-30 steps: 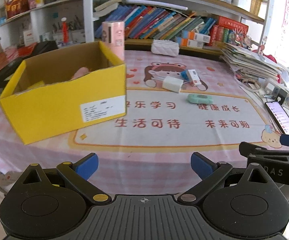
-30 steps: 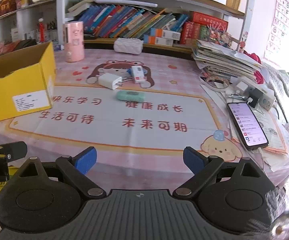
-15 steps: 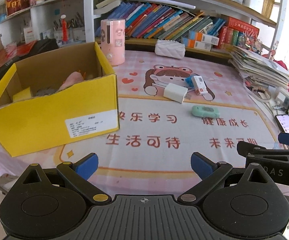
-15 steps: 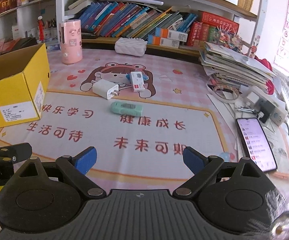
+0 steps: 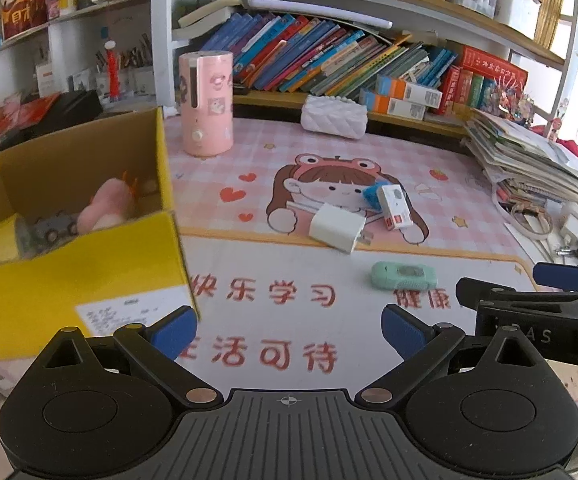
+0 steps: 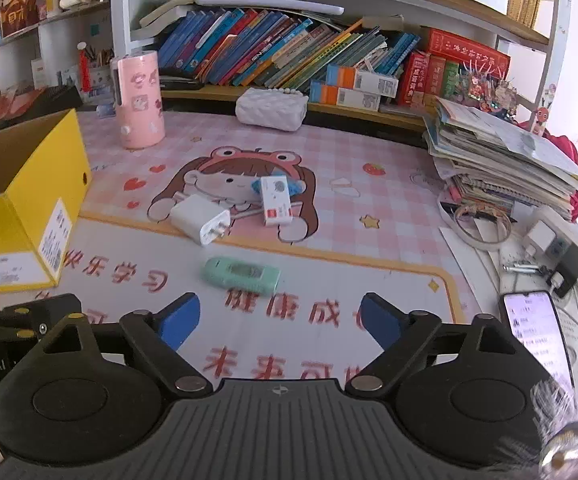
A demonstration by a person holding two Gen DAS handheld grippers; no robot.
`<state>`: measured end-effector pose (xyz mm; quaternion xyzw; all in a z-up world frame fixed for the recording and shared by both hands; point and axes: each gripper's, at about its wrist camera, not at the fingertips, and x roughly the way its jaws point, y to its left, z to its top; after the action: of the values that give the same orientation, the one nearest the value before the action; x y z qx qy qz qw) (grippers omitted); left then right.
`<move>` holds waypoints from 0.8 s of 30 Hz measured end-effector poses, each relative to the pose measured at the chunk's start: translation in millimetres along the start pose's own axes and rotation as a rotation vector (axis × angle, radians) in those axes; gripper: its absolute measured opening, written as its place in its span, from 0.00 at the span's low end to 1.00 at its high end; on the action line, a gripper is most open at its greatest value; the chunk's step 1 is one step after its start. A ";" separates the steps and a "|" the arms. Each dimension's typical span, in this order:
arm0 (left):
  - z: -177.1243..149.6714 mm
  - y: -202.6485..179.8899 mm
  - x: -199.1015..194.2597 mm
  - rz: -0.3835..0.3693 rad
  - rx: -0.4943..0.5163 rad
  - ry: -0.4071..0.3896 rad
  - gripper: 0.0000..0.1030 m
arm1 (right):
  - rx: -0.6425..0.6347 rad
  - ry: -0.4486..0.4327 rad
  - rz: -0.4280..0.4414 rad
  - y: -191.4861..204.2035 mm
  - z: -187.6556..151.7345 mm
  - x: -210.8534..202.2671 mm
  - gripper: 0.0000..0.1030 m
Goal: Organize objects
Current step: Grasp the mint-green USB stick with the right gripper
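Observation:
A yellow cardboard box (image 5: 69, 280) stands open at the left of the mat, holding a pink plush toy (image 5: 107, 206), a grey toy car and a yellow item. A white charger plug (image 5: 337, 227) (image 6: 201, 218), a white and red small device (image 5: 395, 206) (image 6: 275, 200) and a mint green gadget (image 5: 403, 276) (image 6: 241, 274) lie on the mat. My left gripper (image 5: 289, 330) is open and empty, beside the box's front corner. My right gripper (image 6: 279, 318) is open and empty, just short of the mint gadget.
A pink cylinder (image 5: 207, 104) and a white quilted case (image 5: 334, 116) stand at the back. A paper stack (image 6: 505, 160), a power strip (image 6: 565, 248) and a phone (image 6: 537, 332) crowd the right edge. Bookshelves (image 6: 289, 52) run behind.
Both grippers have moved forward over the mat; the box and the small objects are closer. Jaws stay open.

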<state>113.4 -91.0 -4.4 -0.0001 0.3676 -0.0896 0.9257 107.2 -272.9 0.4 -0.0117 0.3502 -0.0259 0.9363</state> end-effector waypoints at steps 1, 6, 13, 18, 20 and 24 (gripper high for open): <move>2.1 -2.2 2.8 0.004 0.002 0.001 0.96 | 0.000 0.002 0.006 -2.4 2.6 3.6 0.81; 8.3 -14.8 16.5 0.016 0.029 0.019 0.95 | -0.004 0.017 0.034 -12.0 10.6 19.6 0.74; 14.0 -25.5 30.5 0.036 0.046 0.040 0.94 | -0.006 0.070 0.103 -21.1 15.5 42.6 0.58; 12.9 -28.2 43.2 0.077 0.067 0.099 0.93 | -0.012 0.121 0.156 -18.9 19.5 61.1 0.55; 11.5 -27.1 46.2 0.087 0.070 0.118 0.93 | -0.003 0.148 0.171 -17.8 21.3 70.7 0.55; 7.8 -25.9 46.8 0.104 0.082 0.139 0.94 | 0.033 0.200 0.204 -15.4 24.5 89.9 0.55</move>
<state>147.9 -124.7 -28.8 0.0633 0.4265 -0.0560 0.9005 190.3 -293.3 -39.4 0.0422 0.4406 0.0627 0.8945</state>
